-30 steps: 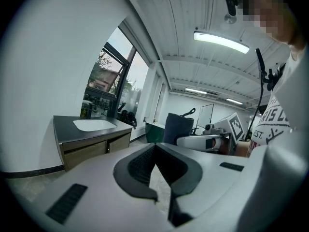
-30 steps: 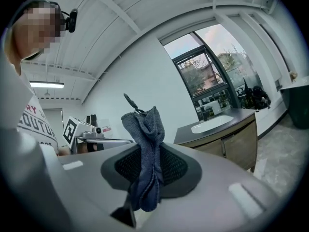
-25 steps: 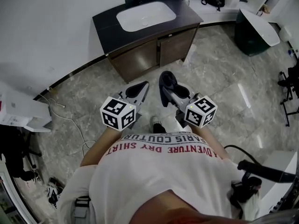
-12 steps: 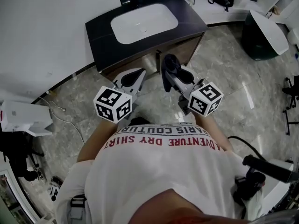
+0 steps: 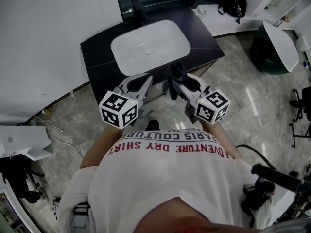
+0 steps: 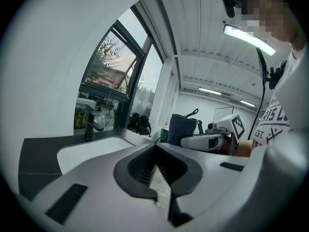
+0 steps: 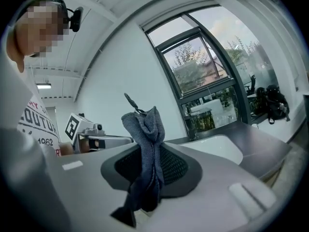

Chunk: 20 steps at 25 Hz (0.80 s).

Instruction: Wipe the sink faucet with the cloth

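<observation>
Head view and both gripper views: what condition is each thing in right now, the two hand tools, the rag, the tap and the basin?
Left white two-jaw gripper: shut, nothing between its jaws.
Right white two-jaw gripper: shut on the cloth.
Dark blue-grey cloth: bunched, sticking up past the jaws, not touching the faucet.
Black sink faucet: upright, no water running.
White rounded sink basin: empty.

Blue-grey cloth [image 7: 145, 149], white sink [image 5: 167, 39], dark countertop [image 5: 96, 52]

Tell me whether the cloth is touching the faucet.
Apart. The head view shows the cloth held at the near side of the basin, the faucet standing at its far side.
</observation>
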Available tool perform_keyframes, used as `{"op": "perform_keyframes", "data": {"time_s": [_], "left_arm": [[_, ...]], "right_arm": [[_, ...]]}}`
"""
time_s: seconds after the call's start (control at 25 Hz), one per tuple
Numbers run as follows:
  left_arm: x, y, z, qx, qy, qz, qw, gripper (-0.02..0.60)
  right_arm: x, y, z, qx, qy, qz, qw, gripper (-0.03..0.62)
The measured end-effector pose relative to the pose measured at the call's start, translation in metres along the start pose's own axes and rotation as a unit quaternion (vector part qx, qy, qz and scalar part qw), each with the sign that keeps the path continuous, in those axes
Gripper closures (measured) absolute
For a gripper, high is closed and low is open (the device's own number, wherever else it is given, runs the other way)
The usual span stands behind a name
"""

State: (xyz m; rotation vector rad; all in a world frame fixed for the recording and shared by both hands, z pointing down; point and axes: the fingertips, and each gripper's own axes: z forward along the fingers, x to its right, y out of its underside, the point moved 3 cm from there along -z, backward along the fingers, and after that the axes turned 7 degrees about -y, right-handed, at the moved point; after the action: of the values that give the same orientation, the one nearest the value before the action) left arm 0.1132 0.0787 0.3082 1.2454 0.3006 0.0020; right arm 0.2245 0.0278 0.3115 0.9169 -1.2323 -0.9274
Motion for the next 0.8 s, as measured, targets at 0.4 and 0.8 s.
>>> {"op": "perform_keyframes", "data": {"time_s": [0.4,0.8], "left_arm": [[-0.132,-0.055,0.085,0.003,-0.016,-0.027,0.9995,0.58],[-0.181,-0.062,0.124,-0.01,-0.052,-0.048,0.9975,0.58]], "right_arm": [[0.096,-0.066,0.12,-0.01,-0.008,-0.036,0.999,0.517],[0.148,-0.063,0.174,-0.042,-0.051,0.003,0.998,0.517]]}}
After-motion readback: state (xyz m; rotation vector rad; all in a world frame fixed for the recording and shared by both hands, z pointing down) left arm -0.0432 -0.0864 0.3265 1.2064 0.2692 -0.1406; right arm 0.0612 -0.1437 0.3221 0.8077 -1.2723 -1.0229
